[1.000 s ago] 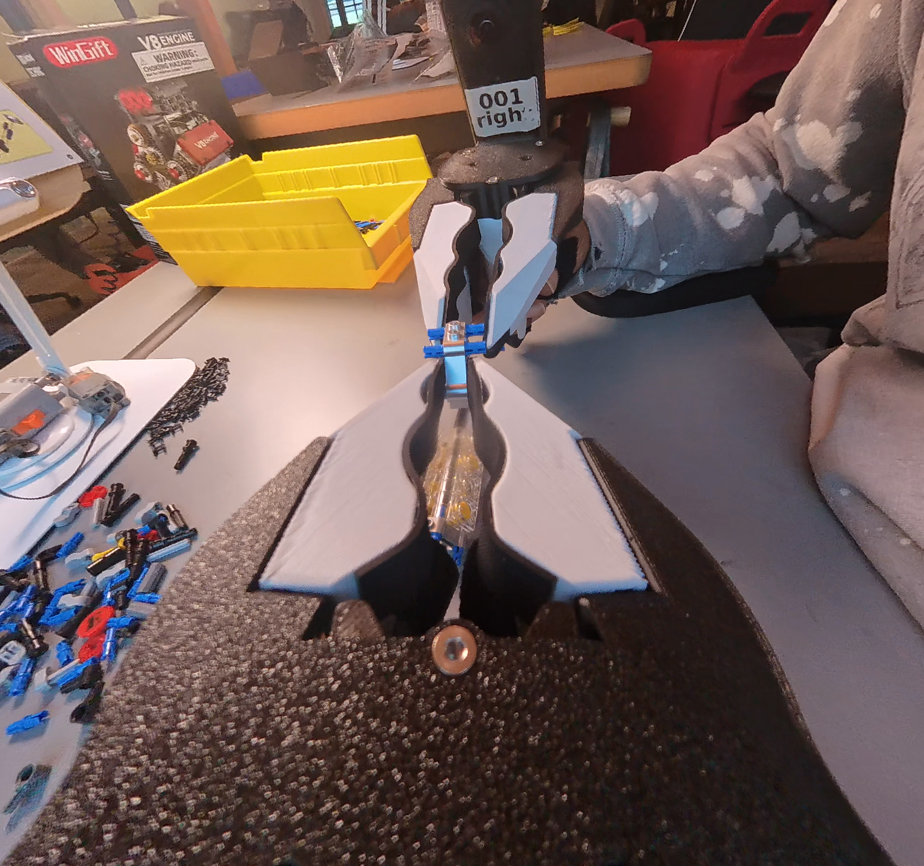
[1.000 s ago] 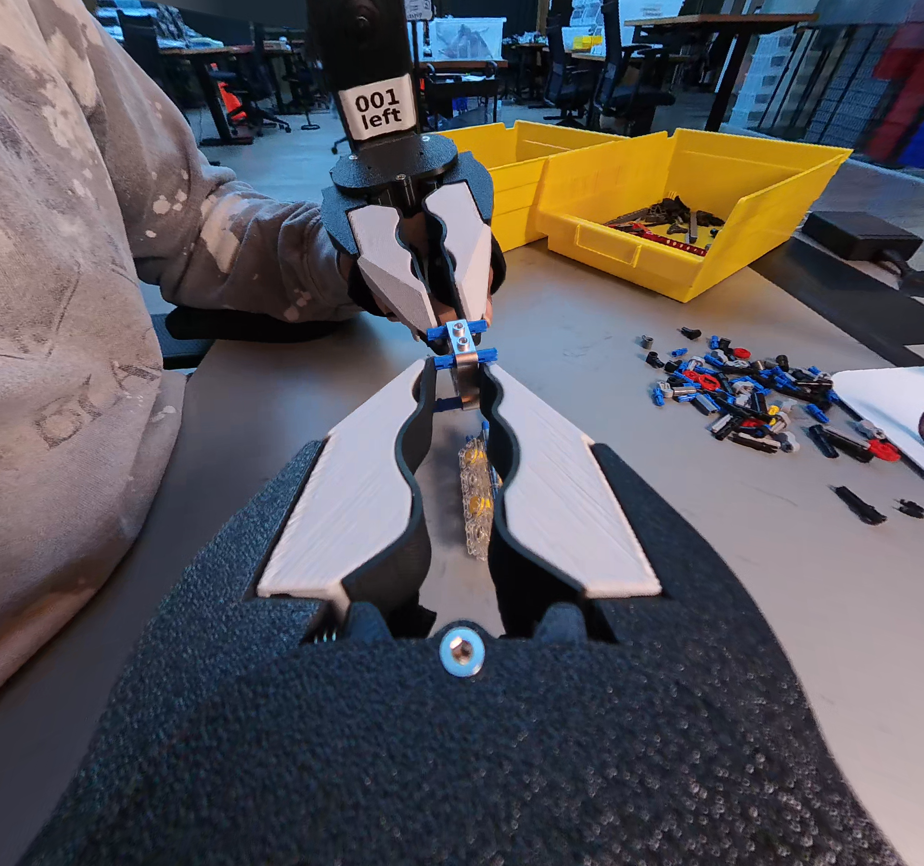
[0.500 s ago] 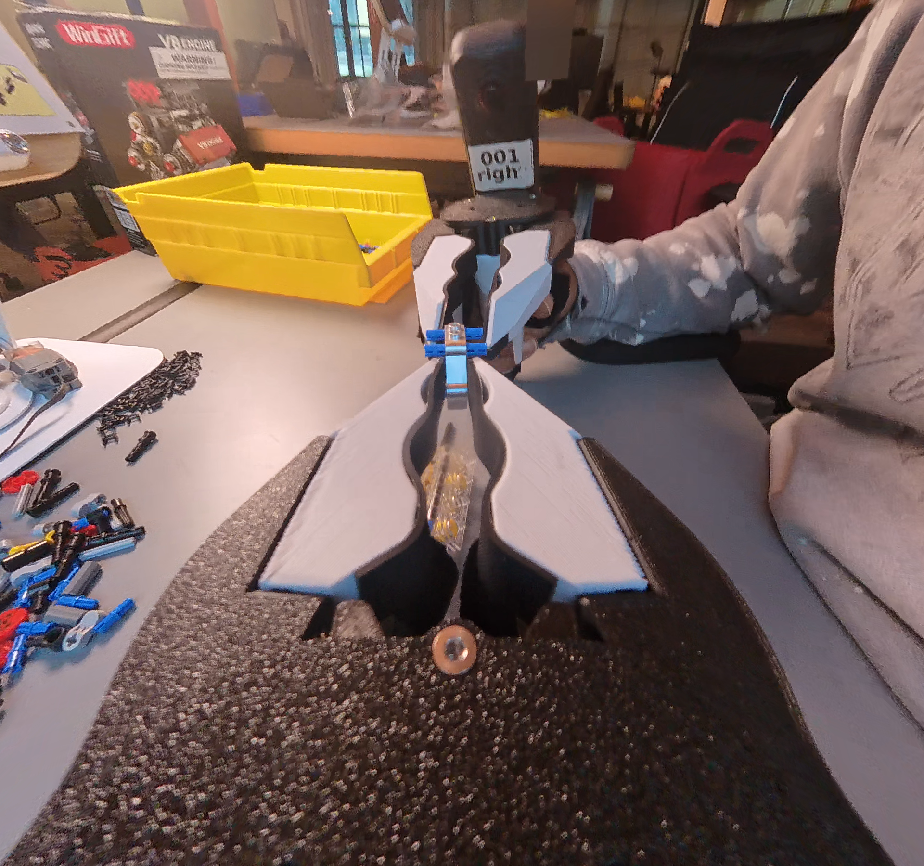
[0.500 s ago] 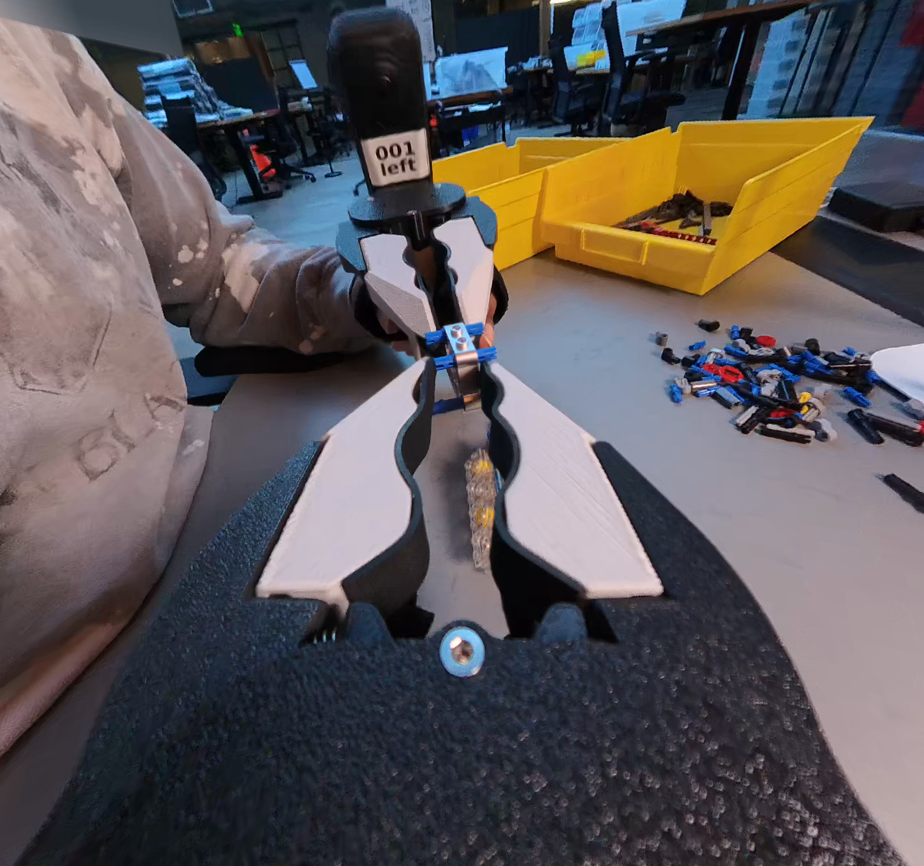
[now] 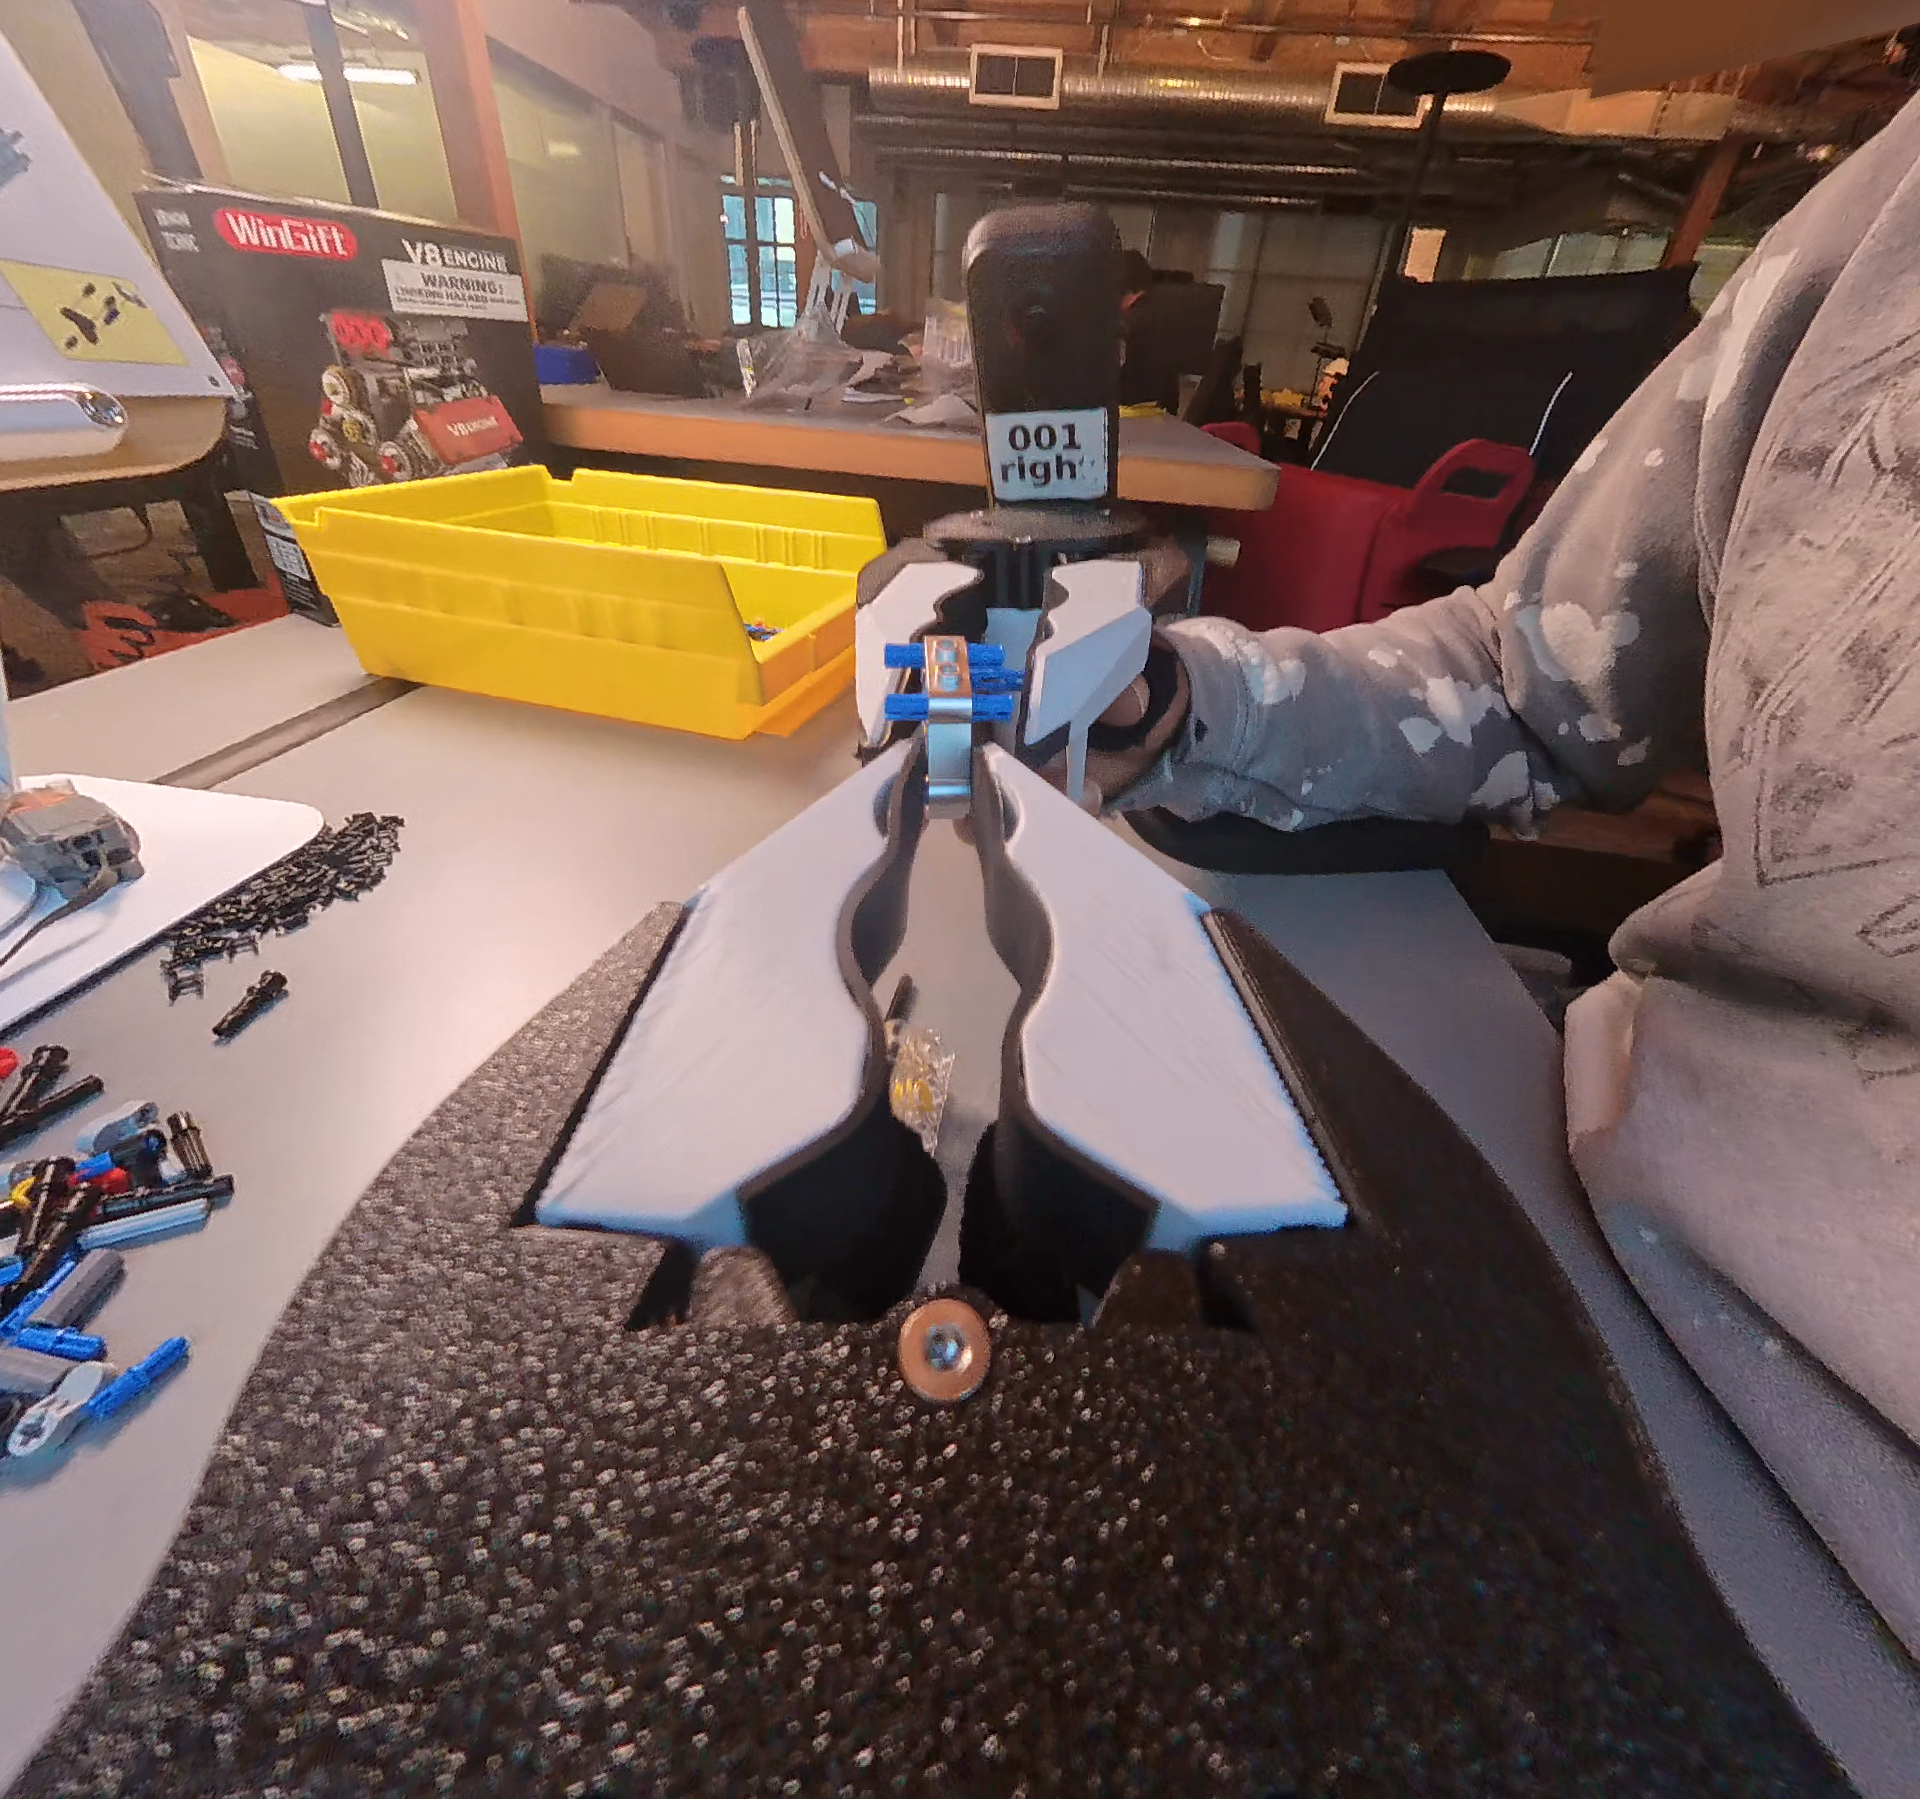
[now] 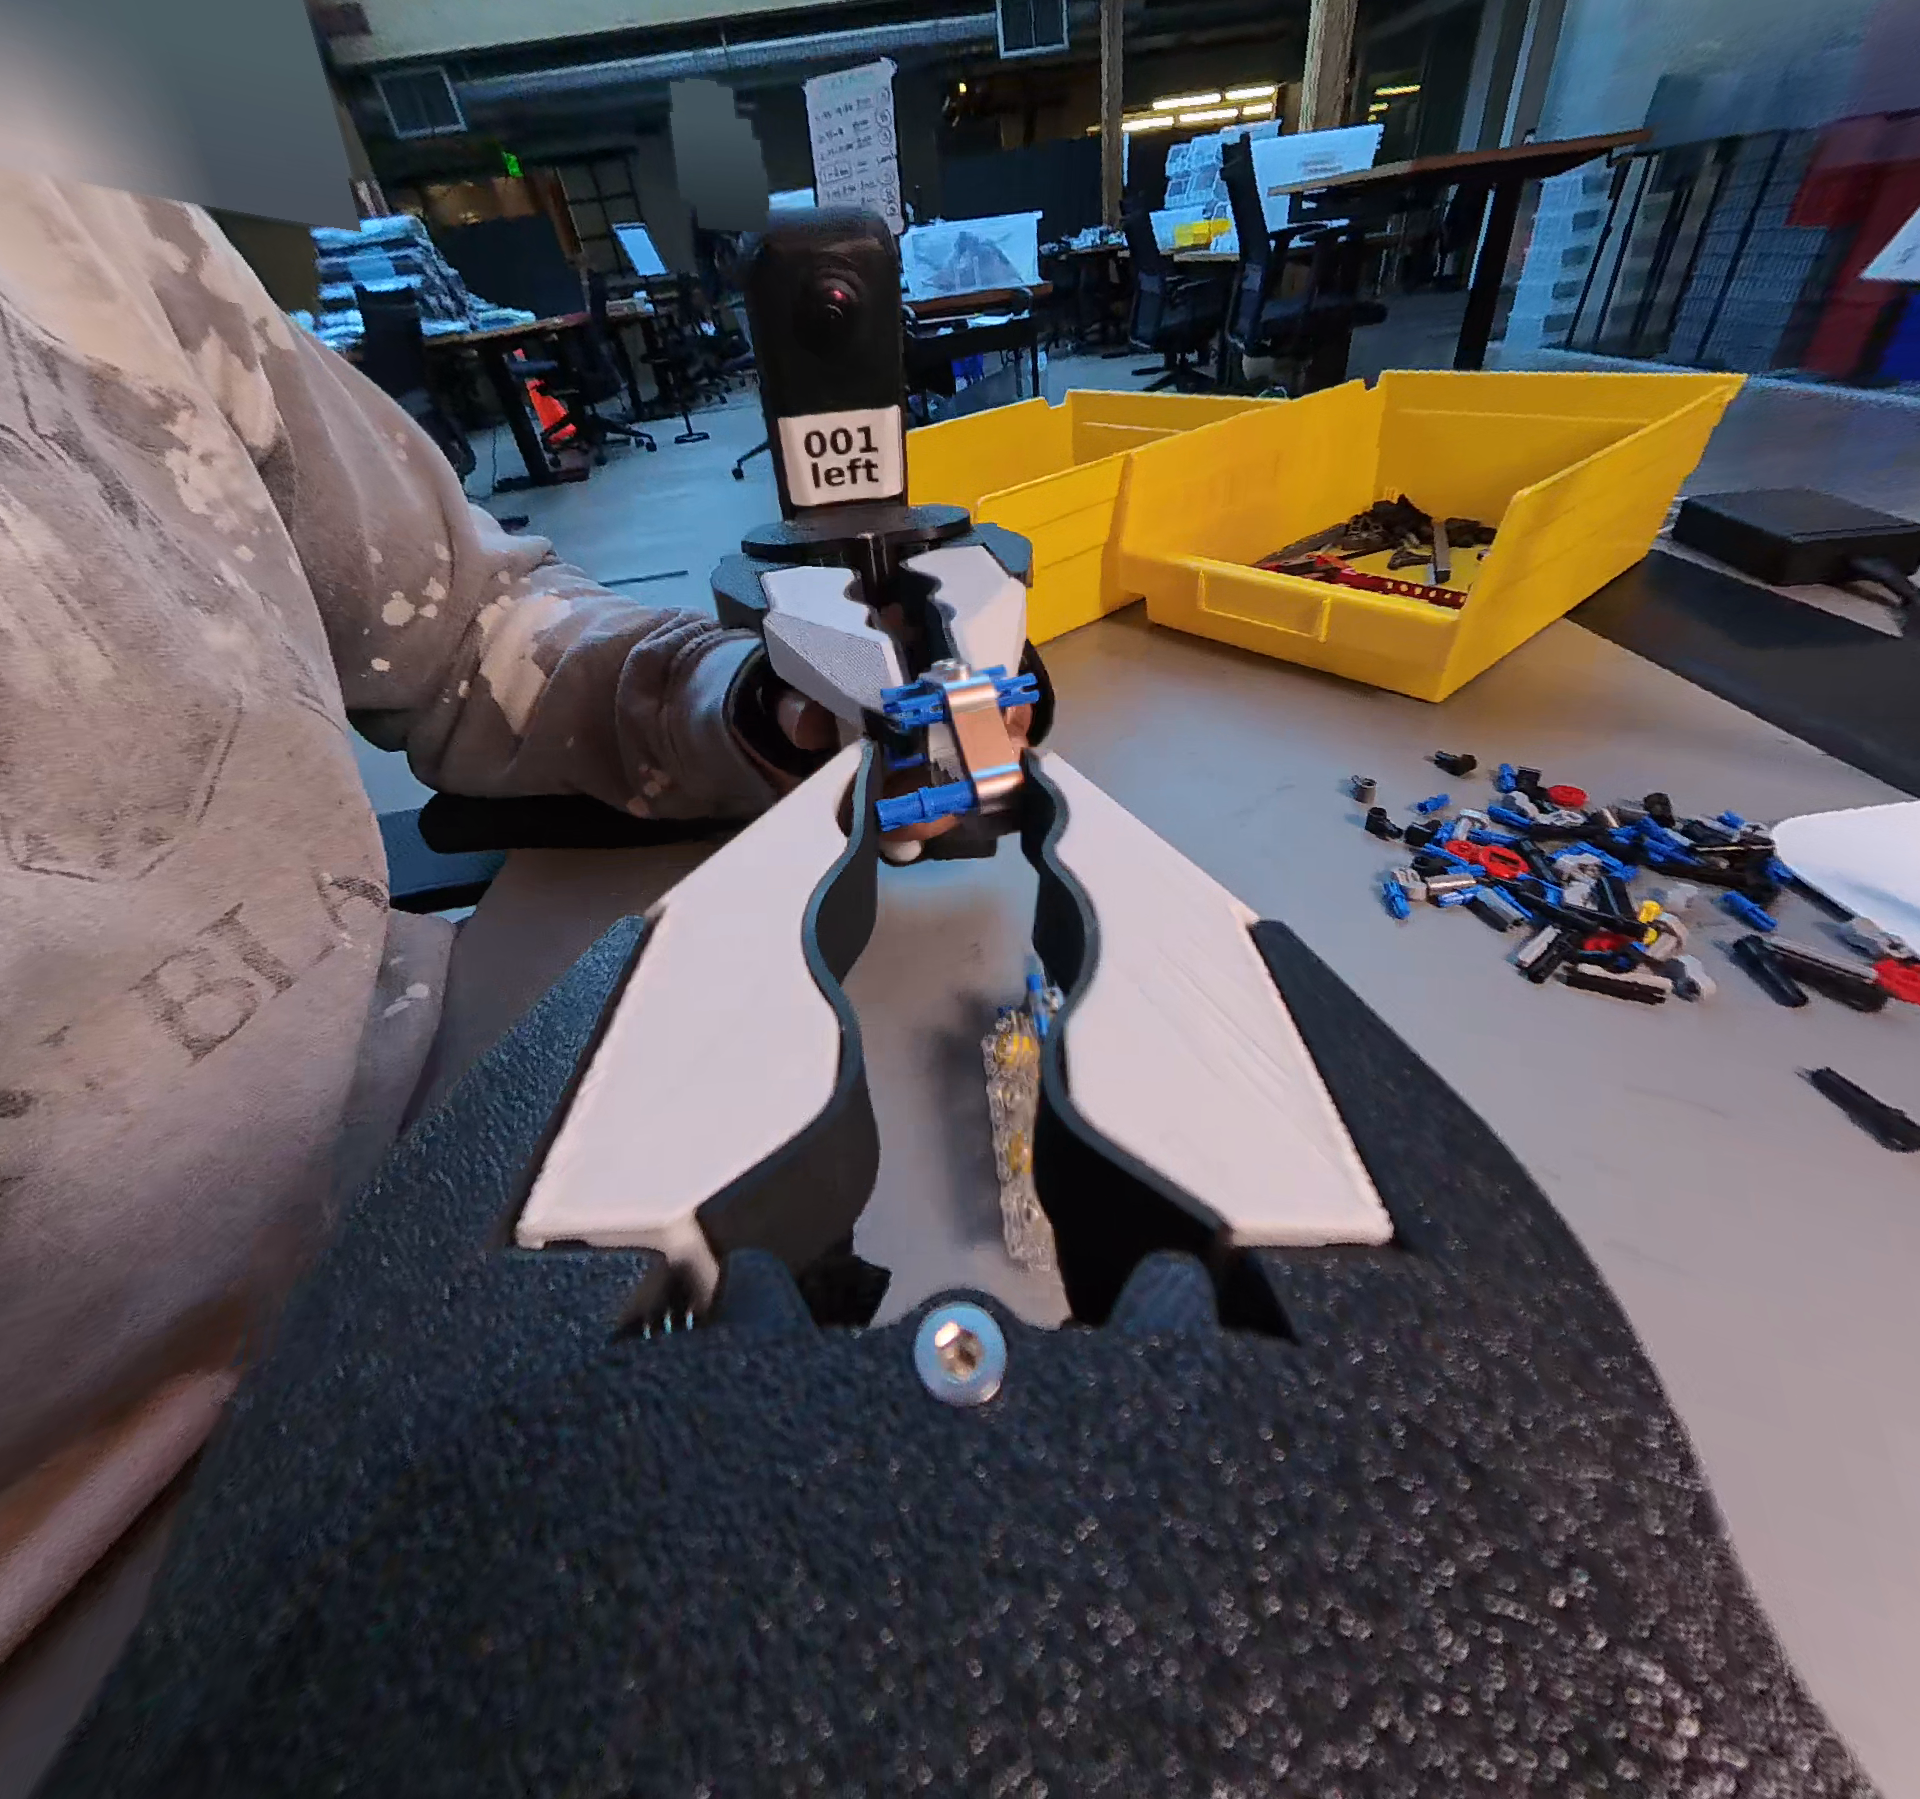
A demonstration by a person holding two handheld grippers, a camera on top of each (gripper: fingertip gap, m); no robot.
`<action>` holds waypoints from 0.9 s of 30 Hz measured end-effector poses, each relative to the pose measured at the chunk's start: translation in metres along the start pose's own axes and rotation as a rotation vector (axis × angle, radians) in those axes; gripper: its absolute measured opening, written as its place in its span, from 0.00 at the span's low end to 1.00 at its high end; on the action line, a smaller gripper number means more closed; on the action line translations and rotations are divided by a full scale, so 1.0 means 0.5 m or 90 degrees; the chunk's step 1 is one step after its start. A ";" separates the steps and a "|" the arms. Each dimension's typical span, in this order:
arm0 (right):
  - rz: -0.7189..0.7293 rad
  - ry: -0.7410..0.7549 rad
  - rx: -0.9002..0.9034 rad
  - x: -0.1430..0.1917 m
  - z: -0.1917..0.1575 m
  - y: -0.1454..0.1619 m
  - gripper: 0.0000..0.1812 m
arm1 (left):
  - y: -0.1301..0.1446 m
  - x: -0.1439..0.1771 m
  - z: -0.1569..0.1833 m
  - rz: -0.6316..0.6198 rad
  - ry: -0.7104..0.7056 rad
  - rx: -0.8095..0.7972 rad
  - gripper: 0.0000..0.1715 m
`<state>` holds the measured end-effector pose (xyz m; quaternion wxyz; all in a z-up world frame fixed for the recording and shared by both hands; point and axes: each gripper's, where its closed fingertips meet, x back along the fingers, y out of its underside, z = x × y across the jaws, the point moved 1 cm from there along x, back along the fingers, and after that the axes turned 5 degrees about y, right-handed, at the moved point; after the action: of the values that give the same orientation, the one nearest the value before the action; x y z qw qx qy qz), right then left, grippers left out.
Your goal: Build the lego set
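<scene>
Your left wrist camera sits just behind its own gripper, looking forward along the two pale fingers, low over the grey table and close to it. It faces your other gripper, whose camera stands upright on top. Your right wrist camera sits the same way behind its gripper and looks back at the first one, so the two views face each other head-on, tips nearly meeting. Both share the small grey-and-blue part between the tips, the table, a yellow bin and the scattered small pieces (on opposite sides in each view).
</scene>
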<state>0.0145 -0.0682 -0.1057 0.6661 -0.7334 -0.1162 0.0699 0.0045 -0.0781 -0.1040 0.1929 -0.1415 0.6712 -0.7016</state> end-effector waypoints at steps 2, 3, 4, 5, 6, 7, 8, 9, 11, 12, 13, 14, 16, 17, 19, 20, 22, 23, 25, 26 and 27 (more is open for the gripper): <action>-0.032 0.003 0.012 0.010 0.009 0.010 0.13 | 0.024 0.001 -0.003 -0.048 0.017 0.018 0.04; -0.041 0.017 0.024 0.016 0.017 0.013 0.13 | 0.040 0.004 -0.011 -0.081 0.015 0.030 0.04; -0.053 0.030 0.038 0.021 0.025 0.016 0.13 | 0.047 0.008 -0.019 -0.096 0.011 0.036 0.06; -0.073 0.035 0.051 0.024 0.029 0.024 0.13 | 0.045 0.013 -0.024 -0.094 0.011 0.043 0.09; -0.093 0.045 0.070 0.024 0.032 0.032 0.13 | 0.036 0.018 -0.030 -0.080 0.007 0.051 0.10; -0.111 0.055 0.092 0.022 0.035 0.042 0.13 | 0.026 0.022 -0.032 -0.064 0.007 0.056 0.11; -0.135 0.058 0.110 0.018 0.033 0.056 0.13 | 0.021 0.023 -0.031 -0.055 0.009 0.055 0.12; -0.159 0.061 0.128 0.012 0.030 0.071 0.13 | 0.022 0.023 -0.029 -0.060 0.010 0.048 0.12; -0.198 0.061 0.169 -0.002 0.021 0.098 0.13 | 0.043 0.014 -0.021 -0.105 0.016 0.026 0.12; -0.204 0.060 0.181 -0.008 0.016 0.103 0.13 | 0.056 0.010 -0.016 -0.131 0.019 0.015 0.11; -0.205 0.053 0.185 -0.011 0.009 0.106 0.13 | 0.066 0.007 -0.011 -0.149 0.024 0.008 0.11; -0.207 0.047 0.184 -0.013 0.005 0.107 0.13 | 0.072 0.004 -0.006 -0.159 0.033 0.005 0.10; -0.204 0.048 0.183 -0.011 0.006 0.107 0.13 | 0.077 0.002 -0.004 -0.168 0.035 0.007 0.10; -0.204 0.048 0.180 -0.010 0.008 0.106 0.13 | 0.080 0.003 -0.005 -0.174 0.034 0.007 0.09; -0.198 0.053 0.176 -0.007 0.012 0.104 0.13 | 0.086 0.005 -0.009 -0.187 0.030 0.006 0.08; -0.194 0.055 0.175 -0.006 0.014 0.102 0.13 | 0.089 0.005 -0.010 -0.192 0.029 0.004 0.08; -0.194 0.058 0.175 -0.007 0.015 0.101 0.13 | 0.090 0.004 -0.012 -0.198 0.020 -0.001 0.07; -0.195 0.064 0.180 -0.007 0.016 0.102 0.13 | 0.091 0.003 -0.013 -0.201 0.014 -0.005 0.07; -0.199 0.075 0.192 -0.011 0.017 0.103 0.13 | 0.094 0.000 -0.014 -0.210 0.005 -0.012 0.04; -0.202 0.083 0.197 -0.014 0.019 0.104 0.13 | 0.099 -0.003 -0.014 -0.218 -0.002 -0.016 0.04; -0.207 0.085 0.205 -0.018 0.017 0.107 0.13 | 0.105 -0.004 -0.014 -0.232 -0.007 -0.024 0.04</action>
<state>0.0078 -0.0669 -0.1602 0.7831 -0.5925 -0.1760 -0.0695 0.0074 -0.0723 -0.1567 0.0637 -0.2680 0.6466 -0.7114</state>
